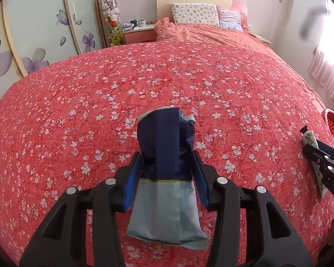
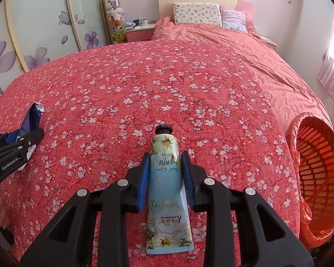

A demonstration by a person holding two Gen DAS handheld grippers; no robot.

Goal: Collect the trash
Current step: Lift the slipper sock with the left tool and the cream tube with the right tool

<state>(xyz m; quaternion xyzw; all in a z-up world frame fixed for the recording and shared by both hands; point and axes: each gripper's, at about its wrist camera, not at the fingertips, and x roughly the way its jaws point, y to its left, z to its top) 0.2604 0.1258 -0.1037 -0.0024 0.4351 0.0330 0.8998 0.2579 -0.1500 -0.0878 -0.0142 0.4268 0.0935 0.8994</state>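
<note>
A dark blue and pale blue foil wrapper (image 1: 164, 138) stands between the blue pads of my left gripper (image 1: 166, 155), which is shut on its middle just above the red flowered bedspread (image 1: 189, 77). In the right wrist view my right gripper (image 2: 165, 155) is shut on a flower-printed hand cream tube (image 2: 167, 200), black cap pointing away. The same view shows the left gripper (image 2: 36, 133) with the wrapper (image 2: 33, 115) at the far left. The tube (image 1: 308, 136) also shows at the right edge of the left wrist view.
An orange slatted basket (image 2: 318, 169) lined with an orange bag stands off the bed's right side. Pillows (image 2: 197, 14) and a rumpled duvet lie at the head of the bed. A nightstand (image 2: 139, 32) and a flower-painted wardrobe (image 2: 40, 26) are at the left.
</note>
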